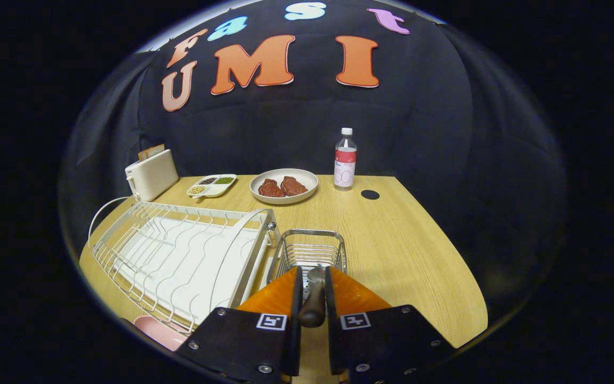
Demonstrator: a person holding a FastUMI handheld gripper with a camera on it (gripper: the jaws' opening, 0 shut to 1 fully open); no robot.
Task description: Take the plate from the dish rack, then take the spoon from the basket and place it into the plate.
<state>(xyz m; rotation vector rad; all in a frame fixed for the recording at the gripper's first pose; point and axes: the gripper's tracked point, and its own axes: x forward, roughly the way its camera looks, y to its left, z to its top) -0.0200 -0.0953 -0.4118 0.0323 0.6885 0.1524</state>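
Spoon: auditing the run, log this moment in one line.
gripper shut on spoon | above basket | pink plate beside dish rack

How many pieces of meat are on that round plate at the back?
2. The left piece and the right piece lie side by side on the round plate, far beyond the claw, which grips a spoon.

Basket (311, 249) right of dish rack (179, 261)
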